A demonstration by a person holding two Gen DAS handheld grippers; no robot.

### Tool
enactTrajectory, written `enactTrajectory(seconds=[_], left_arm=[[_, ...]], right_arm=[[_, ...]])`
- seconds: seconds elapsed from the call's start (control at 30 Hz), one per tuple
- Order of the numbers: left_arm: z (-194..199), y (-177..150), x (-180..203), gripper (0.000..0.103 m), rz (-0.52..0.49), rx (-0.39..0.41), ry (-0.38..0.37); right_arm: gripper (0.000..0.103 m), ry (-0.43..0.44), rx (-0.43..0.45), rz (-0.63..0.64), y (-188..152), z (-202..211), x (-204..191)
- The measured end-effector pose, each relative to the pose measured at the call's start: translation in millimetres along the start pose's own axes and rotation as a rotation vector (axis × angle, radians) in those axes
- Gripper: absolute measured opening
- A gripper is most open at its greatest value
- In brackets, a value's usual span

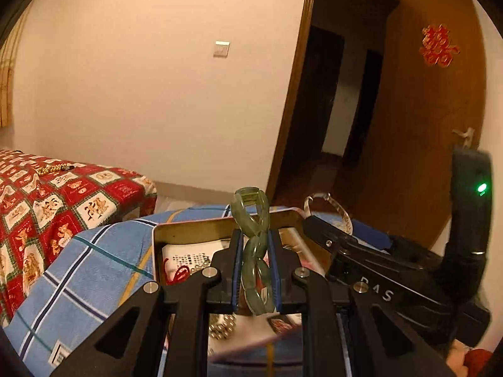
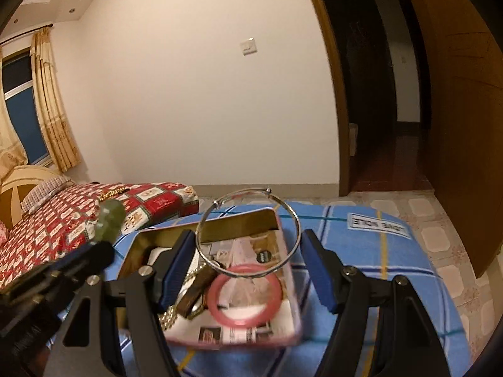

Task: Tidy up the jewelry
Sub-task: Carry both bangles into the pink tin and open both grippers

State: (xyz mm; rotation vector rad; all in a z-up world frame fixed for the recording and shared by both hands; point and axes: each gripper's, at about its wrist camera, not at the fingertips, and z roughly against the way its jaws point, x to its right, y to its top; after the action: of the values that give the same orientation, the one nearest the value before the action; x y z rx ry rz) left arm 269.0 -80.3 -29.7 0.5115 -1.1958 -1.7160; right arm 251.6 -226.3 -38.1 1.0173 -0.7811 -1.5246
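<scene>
My left gripper is shut on a green jade bead bracelet, which stands up twisted between the blue pads. Under it lies an open tin box on a blue plaid cloth. In the right wrist view my right gripper holds a thin silver bangle across its width, above the same tin box. A pink bangle, a watch and a gold chain lie inside the box. The left tool and the green bracelet show at the left there.
The blue plaid cloth covers a surface beside a bed with a red patterned cover. A gold bead string lies on that bed. An open wooden door and a dark doorway stand to the right, with tiled floor below.
</scene>
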Motion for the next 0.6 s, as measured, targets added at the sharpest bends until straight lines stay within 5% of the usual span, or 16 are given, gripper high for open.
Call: enactTrajectory(seconds=[0.2, 0.47, 0.6], left_arm=[[-38.5, -8.2, -16.6, 0.015, 0.043, -0.076, 0.053], [-62.0, -8.6, -31.1, 0.015, 0.106, -0.132, 0.098], [-63.5, -6.7, -37.8, 0.040, 0.161, -0.163, 0.118]], right_arm=[[0.072, 0.026, -0.082, 0.000, -5.3, -34.7, 3.2], [0.072, 0.029, -0.071, 0.089, -3.1, -37.6, -0.5], [0.075, 0.054, -0.090, 0.087, -2.8, -39.9, 1.2]])
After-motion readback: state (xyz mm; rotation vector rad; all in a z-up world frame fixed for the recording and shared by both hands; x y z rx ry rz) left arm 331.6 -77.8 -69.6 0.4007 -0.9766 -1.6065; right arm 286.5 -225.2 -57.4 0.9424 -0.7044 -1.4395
